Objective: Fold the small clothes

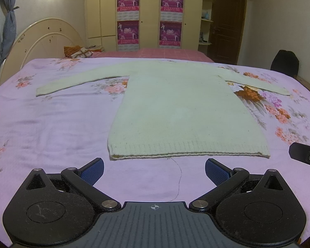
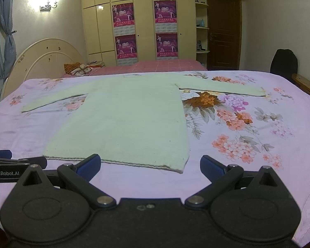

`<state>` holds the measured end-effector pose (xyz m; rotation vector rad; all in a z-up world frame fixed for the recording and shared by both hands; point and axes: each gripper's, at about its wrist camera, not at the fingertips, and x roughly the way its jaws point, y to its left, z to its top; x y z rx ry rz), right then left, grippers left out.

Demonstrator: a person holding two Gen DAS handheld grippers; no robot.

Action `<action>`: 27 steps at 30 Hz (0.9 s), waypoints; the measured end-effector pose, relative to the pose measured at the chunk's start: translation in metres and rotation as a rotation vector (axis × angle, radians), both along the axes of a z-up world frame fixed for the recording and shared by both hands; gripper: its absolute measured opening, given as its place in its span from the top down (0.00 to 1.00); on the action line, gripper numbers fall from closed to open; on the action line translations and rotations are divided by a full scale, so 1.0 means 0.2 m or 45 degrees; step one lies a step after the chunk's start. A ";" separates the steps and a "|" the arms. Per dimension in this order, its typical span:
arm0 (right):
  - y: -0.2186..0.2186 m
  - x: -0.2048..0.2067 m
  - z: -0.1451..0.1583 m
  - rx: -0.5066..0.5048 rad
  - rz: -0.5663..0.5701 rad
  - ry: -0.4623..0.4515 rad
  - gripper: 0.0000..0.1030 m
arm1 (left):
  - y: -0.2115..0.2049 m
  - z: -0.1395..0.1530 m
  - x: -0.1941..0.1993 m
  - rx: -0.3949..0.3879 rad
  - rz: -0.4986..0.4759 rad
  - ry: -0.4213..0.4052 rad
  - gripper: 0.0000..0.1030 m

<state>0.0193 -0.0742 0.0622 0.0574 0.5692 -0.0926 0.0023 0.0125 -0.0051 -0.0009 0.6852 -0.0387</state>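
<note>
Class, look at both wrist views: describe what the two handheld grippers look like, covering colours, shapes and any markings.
Both the left gripper and the right gripper are black, with round disc housings, angled link arms with silver pivot pins, and blue textured pads. The left one's ribbed grey base carries a crosshair mark. In the right wrist view, the left gripper's side reads "GenRobot.AI" in white.

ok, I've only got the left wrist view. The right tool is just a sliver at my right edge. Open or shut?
Observer: Open. In the right wrist view the right tool has its fingers spread wide and grips nothing.
Operator: Where is it aimed on the sweater?
Observer: At the near edge of the sweater. The right hem corner shows between the fingers. I cannot tell whether the left pad touches the hem.
</note>
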 end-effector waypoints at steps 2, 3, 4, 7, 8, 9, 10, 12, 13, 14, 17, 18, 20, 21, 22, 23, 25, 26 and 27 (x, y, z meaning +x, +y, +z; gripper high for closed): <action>0.00 0.00 0.00 0.001 -0.001 0.000 0.01 | 0.00 0.00 0.00 0.000 -0.001 0.001 0.00; 0.00 0.00 0.00 0.000 0.001 -0.001 0.01 | 0.01 0.00 0.00 -0.001 -0.002 0.003 0.00; 0.00 0.00 0.00 -0.001 0.001 -0.001 0.01 | 0.01 0.00 0.00 -0.001 -0.002 0.004 0.00; 0.00 0.00 0.00 0.001 0.001 0.000 0.01 | 0.01 0.00 0.01 0.001 -0.005 0.008 0.00; 0.00 0.00 0.00 0.001 0.002 0.002 0.01 | 0.01 0.00 0.01 0.002 -0.005 0.010 0.00; 0.01 0.01 0.00 0.000 0.001 0.004 0.01 | 0.01 0.00 0.01 0.003 -0.005 0.012 0.00; 0.01 0.01 0.00 0.000 0.002 0.007 0.01 | 0.01 0.00 0.02 0.002 -0.005 0.014 0.00; 0.03 0.01 -0.01 -0.001 0.003 0.011 0.01 | 0.01 -0.01 0.02 0.001 -0.006 0.018 0.00; 0.03 0.02 -0.01 -0.001 0.003 0.014 0.01 | 0.01 -0.01 0.02 0.002 -0.008 0.018 0.00; 0.03 0.02 -0.01 -0.001 0.004 0.015 0.01 | 0.01 -0.01 0.03 0.004 -0.008 0.019 0.00; 0.03 0.02 -0.01 0.005 0.002 0.017 0.01 | 0.01 -0.01 0.05 -0.005 -0.020 0.014 0.00; 0.02 0.03 -0.01 0.017 -0.001 0.019 0.01 | 0.01 -0.01 0.06 -0.018 -0.029 0.014 0.00; -0.02 0.04 -0.02 0.057 -0.012 0.027 0.01 | 0.01 -0.01 0.11 -0.040 -0.050 0.027 0.00; -0.05 0.06 -0.02 0.066 -0.025 0.030 0.01 | 0.00 -0.01 0.14 -0.038 -0.061 0.032 0.00; -0.07 0.07 -0.01 0.065 -0.038 0.029 0.01 | -0.02 -0.01 0.17 -0.050 -0.099 0.036 0.00; -0.10 0.08 -0.01 0.060 -0.054 0.024 0.01 | -0.03 -0.01 0.21 -0.067 -0.133 0.036 0.00; -0.16 0.10 0.01 0.055 -0.098 0.007 0.01 | -0.04 0.00 0.28 -0.085 -0.142 0.015 0.00; -0.21 0.12 0.02 0.066 -0.115 -0.003 0.01 | -0.05 0.01 0.32 -0.093 -0.138 0.008 0.00; -0.26 0.15 0.03 0.084 -0.130 -0.011 0.01 | -0.05 0.01 0.36 -0.100 -0.127 0.005 0.00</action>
